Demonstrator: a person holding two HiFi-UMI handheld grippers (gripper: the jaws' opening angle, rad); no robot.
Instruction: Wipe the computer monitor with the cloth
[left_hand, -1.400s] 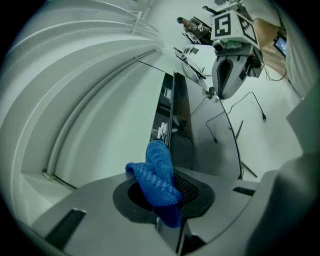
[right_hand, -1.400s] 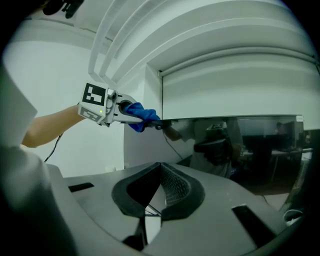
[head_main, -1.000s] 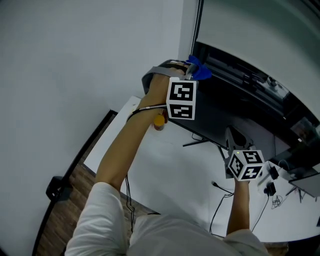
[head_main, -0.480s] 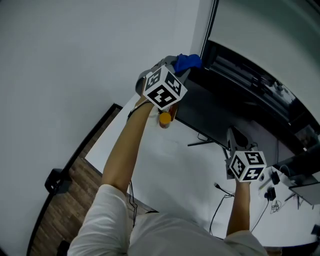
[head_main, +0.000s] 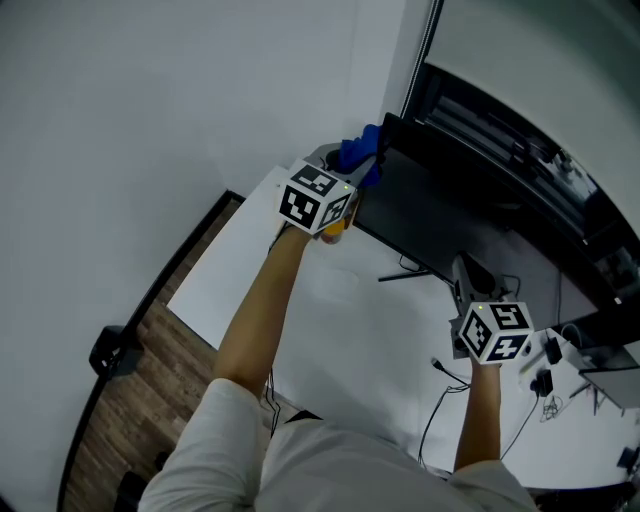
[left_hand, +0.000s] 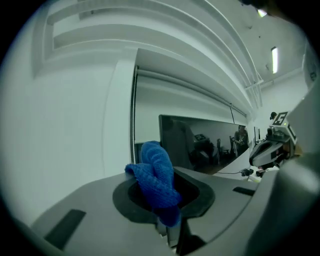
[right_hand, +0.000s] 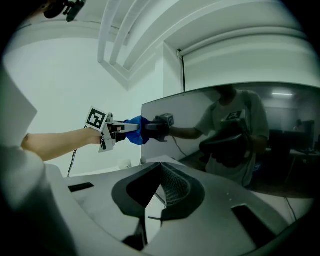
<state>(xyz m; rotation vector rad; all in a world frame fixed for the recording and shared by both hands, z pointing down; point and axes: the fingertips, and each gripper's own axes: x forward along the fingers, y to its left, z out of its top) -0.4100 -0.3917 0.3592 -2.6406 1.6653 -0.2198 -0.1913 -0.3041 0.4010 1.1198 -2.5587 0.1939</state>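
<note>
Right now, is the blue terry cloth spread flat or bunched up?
Bunched up: the blue terry cloth sits as a crumpled wad, pinched between the left gripper's jaws.

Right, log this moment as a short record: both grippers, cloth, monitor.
left gripper: shut on the blue cloth
cloth position: at the left edge of the monitor, meeting its own reflection in the right gripper view
right gripper: shut, nothing between the jaws, above the white desk
monitor screen: dark, reflecting the person
</note>
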